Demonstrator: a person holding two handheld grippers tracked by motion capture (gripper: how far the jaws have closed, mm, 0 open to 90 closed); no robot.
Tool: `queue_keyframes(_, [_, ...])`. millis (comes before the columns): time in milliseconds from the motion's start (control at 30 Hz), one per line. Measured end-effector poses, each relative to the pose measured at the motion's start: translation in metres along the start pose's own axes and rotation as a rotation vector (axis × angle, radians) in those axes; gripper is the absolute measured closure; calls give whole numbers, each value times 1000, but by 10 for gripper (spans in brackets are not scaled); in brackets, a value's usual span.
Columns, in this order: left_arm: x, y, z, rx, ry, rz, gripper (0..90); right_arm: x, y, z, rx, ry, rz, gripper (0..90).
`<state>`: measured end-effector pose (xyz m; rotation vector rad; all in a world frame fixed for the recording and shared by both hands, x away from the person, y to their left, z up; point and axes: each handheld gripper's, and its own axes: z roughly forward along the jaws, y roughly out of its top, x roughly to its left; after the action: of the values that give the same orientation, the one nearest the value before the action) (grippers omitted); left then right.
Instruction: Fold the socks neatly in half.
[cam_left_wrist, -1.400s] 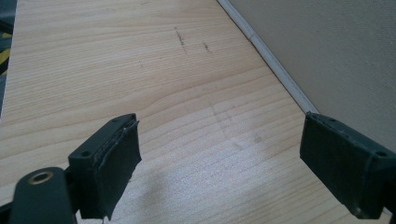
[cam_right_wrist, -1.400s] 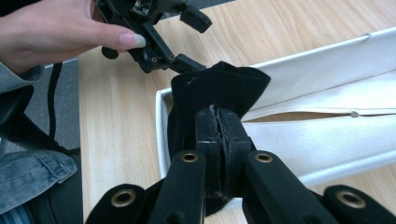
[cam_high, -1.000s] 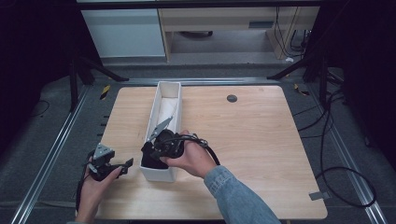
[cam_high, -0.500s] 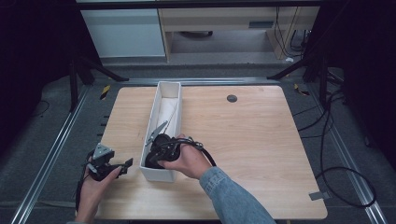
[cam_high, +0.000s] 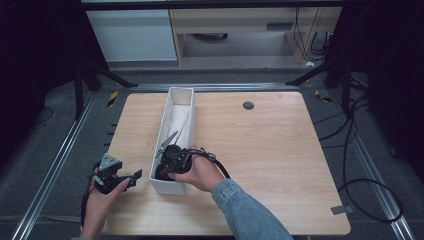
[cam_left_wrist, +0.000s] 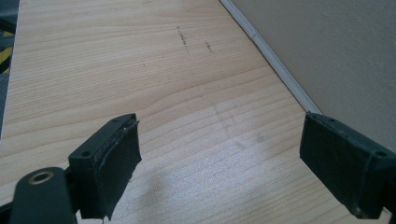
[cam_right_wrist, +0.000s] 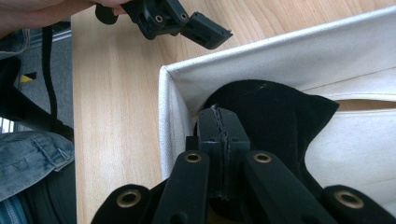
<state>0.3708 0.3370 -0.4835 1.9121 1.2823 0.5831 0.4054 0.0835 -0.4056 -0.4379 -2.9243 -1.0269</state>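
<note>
**Black cloth pinched at the near end of the white box**

A long, narrow white box (cam_high: 174, 145) lies lengthwise on a light wooden table (cam_high: 280, 160), and I use it as the landmark here.

My right gripper (cam_high: 167, 162) sits over the near end of the box, the end closest to me. In the right gripper view its jaws are pressed tight together, with a piece of black cloth (cam_right_wrist: 275, 116) caught between them. The cloth lies inside the box, tucked into the near corner and touching the fabric wall there. Most of it spreads out beyond the gripper tips, dark against the pale lining. My right hand (cam_high: 200, 172) rests just beside the box on its right, and a denim sleeve (cam_high: 247, 212) runs back from it toward the table's near edge.

My left gripper (cam_high: 116, 176) is to the left of the box, near its closest end but apart from it, low over the bare wood. Its jaws stand wide apart with nothing between them. In the left gripper view the box's outer wall (cam_left_wrist: 327, 60) rises just beside the right-hand jaw.

Farther along the inside of the box, beyond the cloth, lies something pale that I cannot make out.
</note>
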Motion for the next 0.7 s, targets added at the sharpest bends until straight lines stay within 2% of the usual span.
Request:
queue_keyframes(267, [0, 0, -1, 1, 1, 2, 118, -1, -1, 0, 1, 1, 9, 898])
queue_keyframes(533, [0, 0, 0, 1, 0, 1, 118, -13, -1, -6, -13, -44, 30, 896])
queue_keyframes(700, [0, 0, 0, 1, 0, 0, 118, -18, 0, -4, 1, -87, 48, 894])
